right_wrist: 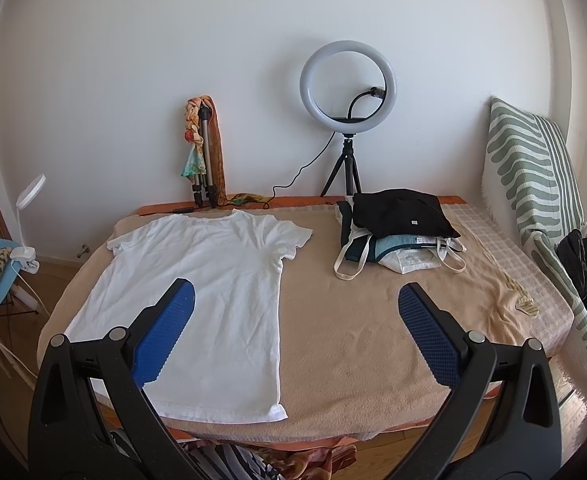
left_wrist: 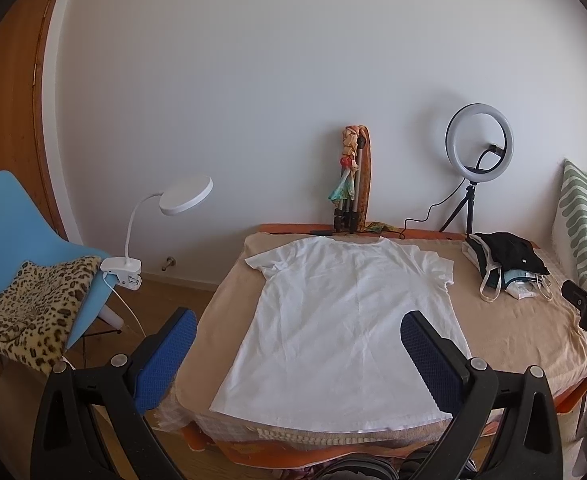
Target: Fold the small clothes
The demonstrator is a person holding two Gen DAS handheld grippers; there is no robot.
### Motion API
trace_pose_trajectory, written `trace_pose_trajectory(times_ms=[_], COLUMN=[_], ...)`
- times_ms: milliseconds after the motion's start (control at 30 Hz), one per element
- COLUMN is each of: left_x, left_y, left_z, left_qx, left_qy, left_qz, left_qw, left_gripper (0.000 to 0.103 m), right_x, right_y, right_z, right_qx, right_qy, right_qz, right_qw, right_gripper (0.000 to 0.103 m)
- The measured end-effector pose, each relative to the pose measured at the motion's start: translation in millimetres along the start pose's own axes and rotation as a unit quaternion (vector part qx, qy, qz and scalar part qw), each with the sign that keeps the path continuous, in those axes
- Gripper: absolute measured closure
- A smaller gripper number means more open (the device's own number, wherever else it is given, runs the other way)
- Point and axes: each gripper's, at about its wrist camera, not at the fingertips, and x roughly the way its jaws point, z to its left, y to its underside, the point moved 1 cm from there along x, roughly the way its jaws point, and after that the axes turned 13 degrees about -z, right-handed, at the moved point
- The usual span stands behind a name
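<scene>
We get ready to fold the white T-shirt (left_wrist: 345, 320).

It lies flat on the bed (right_wrist: 373, 328) so we can fold it. Our left gripper (left_wrist: 297, 344) and right gripper (right_wrist: 295, 312) hold nothing, fingers spread wide.

Even, soft daylight fills both views; shadows are faint. The plain white wall (left_wrist: 253, 100) shades grey towards the corners. Strong fisheye bending curves the edges, with black vignetting at the corners. Focus is acceptably sharp; no glare.
</scene>
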Motion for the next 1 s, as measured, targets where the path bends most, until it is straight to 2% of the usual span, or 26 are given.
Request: trace_pose_trajectory(times_ms=[1000], left_x=[0.3], left_y=[9.6], left_z=[3.5], left_qx=[-0.003], left_qy=[-0.011], left_qz=[0.003], left_qw=[0.9999], left_gripper=[0.000], right_x=[-2.5], right_y=[-2.2], right_z=[-4.4], right_qx=[0.003], right_qy=[0.005], right_qz=[-0.005], right_qw=[1.000], right_gripper=[0.000])
